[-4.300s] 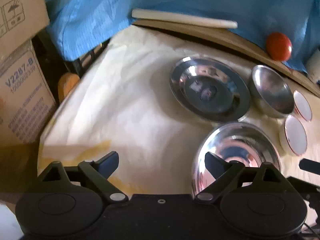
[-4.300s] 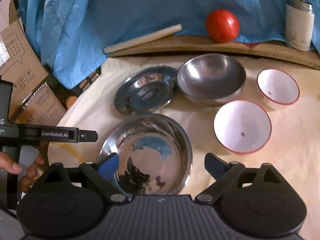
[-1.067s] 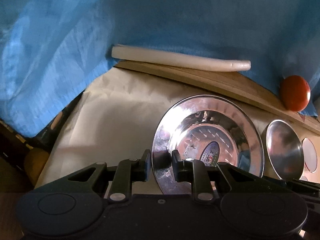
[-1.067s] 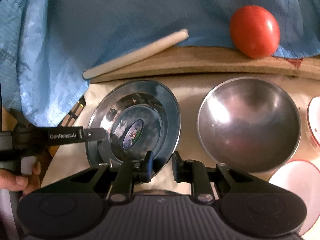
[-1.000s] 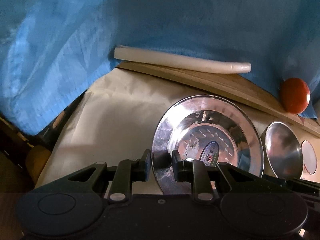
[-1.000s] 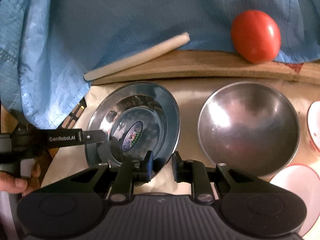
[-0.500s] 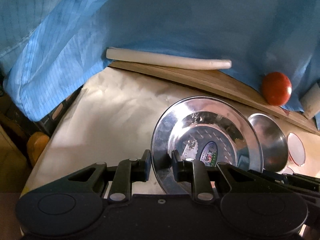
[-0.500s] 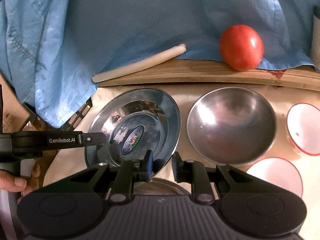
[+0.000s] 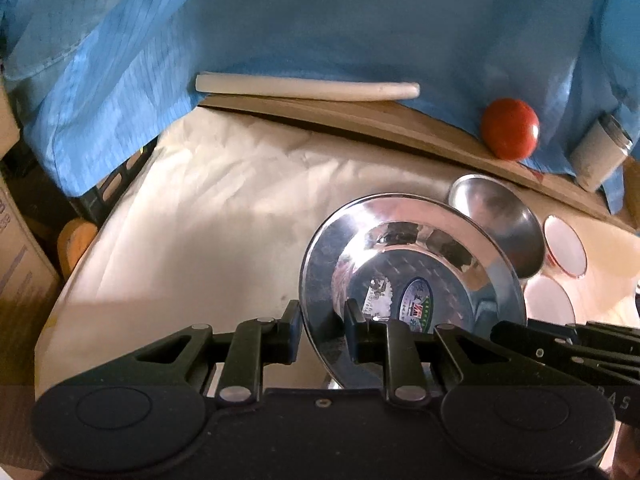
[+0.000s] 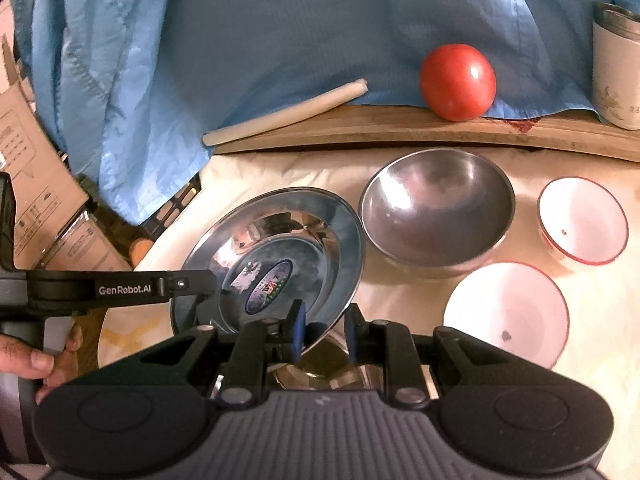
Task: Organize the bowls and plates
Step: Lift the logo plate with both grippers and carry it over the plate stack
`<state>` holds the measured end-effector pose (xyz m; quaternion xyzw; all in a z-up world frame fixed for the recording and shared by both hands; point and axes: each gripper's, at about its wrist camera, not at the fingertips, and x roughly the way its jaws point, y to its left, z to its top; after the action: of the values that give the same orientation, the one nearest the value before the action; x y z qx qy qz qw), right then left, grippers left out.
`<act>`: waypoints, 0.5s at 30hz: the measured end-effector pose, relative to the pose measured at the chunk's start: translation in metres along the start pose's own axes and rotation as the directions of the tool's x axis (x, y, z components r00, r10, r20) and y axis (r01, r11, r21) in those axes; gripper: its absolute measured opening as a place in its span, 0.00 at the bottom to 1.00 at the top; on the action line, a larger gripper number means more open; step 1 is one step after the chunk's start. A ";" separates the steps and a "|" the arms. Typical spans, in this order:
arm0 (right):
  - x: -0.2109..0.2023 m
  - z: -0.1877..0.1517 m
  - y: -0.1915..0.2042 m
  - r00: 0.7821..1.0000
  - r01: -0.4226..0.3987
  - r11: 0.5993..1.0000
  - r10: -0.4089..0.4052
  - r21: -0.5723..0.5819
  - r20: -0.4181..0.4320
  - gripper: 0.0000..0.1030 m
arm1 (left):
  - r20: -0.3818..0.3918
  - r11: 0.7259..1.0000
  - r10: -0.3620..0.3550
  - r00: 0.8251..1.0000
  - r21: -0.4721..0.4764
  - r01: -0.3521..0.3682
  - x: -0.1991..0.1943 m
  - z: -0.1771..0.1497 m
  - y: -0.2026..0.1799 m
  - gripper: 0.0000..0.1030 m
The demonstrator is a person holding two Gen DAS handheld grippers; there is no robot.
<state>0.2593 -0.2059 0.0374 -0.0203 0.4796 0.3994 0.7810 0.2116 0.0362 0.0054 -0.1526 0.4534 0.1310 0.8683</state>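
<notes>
Steel plate (image 10: 280,240) clamped at opposite rims by left hand-held gripper (image 9: 320,332) and right hand-held gripper (image 10: 322,330), steel bowl (image 10: 320,376) beneath mostly hidden

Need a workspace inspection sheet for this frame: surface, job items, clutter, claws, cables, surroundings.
Surface: cream cloth over table, wooden board at back.
Job's things: steel plate lifted and tilted; another steel dish beneath it; steel bowl; two white bowls.
Clutter: tomato, white stick, cup.
Claws: left claw and right claw each shut on the plate's rim.
Cables: nothing seen.
Surroundings: blue fabric, cardboard boxes.
</notes>
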 end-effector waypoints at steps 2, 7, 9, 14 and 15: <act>-0.004 -0.004 -0.001 1.000 -0.007 1.000 0.007 -0.003 -0.006 0.23 | -0.004 1.000 -0.002 1.000 0.003 0.002 -0.004 -0.007 -0.003 0.24; -0.014 -0.013 -0.001 1.000 -0.017 1.000 0.017 -0.004 -0.025 0.23 | -0.023 1.000 -0.008 1.000 0.011 0.009 -0.010 -0.022 -0.008 0.24; -0.018 -0.017 0.000 0.999 -0.018 1.000 0.018 -0.004 -0.034 0.23 | -0.031 1.000 -0.008 0.999 0.014 0.008 -0.011 -0.028 -0.010 0.25; -0.024 -0.024 -0.001 0.999 -0.021 1.000 0.021 -0.004 -0.049 0.23 | -0.045 1.000 -0.004 0.999 0.020 0.005 -0.014 -0.039 -0.015 0.25; -0.025 -0.026 -0.002 0.998 -0.022 1.000 0.022 -0.004 -0.051 0.23 | -0.046 1.000 -0.002 0.999 0.021 0.003 -0.015 -0.041 -0.016 0.26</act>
<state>0.2360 -0.2325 0.0421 -0.0271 0.4988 0.4085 0.7639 0.1787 0.0043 -0.0021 -0.1470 0.4746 0.1216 0.8593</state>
